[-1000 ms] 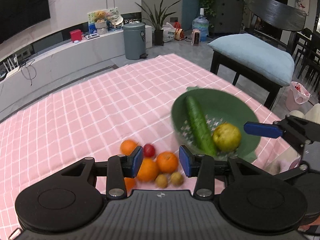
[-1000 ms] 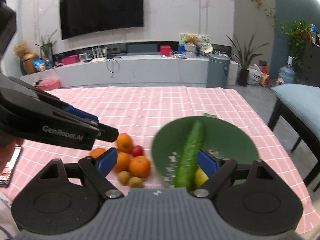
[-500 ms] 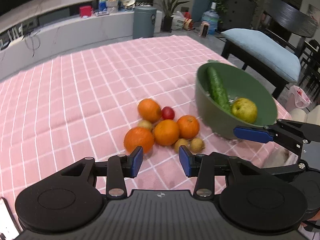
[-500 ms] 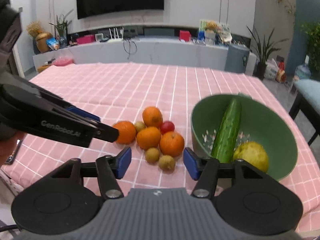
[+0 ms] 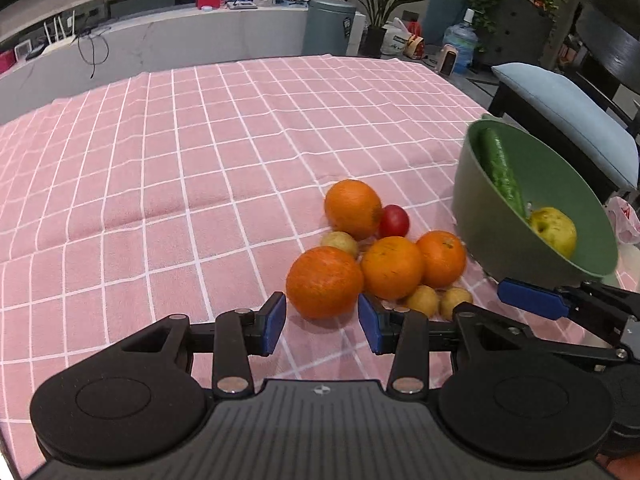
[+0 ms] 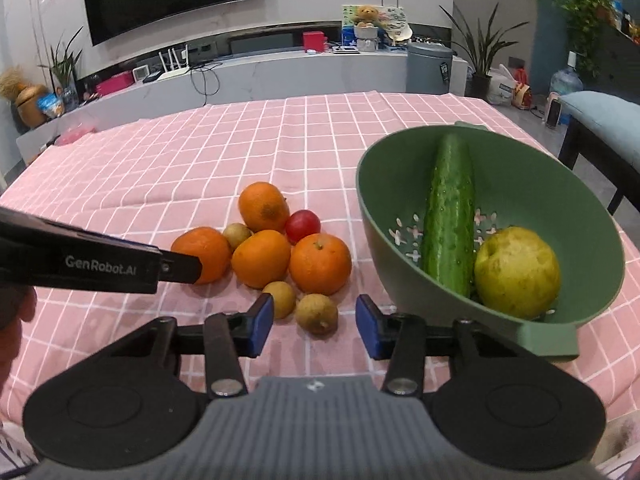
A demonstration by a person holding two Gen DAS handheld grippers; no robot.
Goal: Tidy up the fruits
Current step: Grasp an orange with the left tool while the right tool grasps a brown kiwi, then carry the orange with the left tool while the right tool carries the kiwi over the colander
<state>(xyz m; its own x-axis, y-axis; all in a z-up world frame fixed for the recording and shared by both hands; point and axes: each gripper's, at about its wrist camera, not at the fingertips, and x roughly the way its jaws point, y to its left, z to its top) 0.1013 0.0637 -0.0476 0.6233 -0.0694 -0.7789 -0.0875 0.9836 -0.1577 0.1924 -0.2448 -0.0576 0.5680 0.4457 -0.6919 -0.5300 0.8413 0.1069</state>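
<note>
Left gripper point(image 5: 322, 322): fingers spread, nearest orange point(image 5: 325, 282) flanked, not pinched.
Right gripper point(image 6: 315, 326): fingers closing, nothing pinched, small brown fruit point(image 6: 317, 313) just ahead.
Fruit pile: on pink-checked worktop point(image 5: 160, 184).
Green bowl point(image 6: 532, 336): cucumber point(image 6: 450, 216), pear point(image 6: 516, 272) held inside.

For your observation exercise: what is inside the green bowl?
Inside the green bowl lie a cucumber and a yellow-green pear. The drain holes beneath them are partly covered.
</note>
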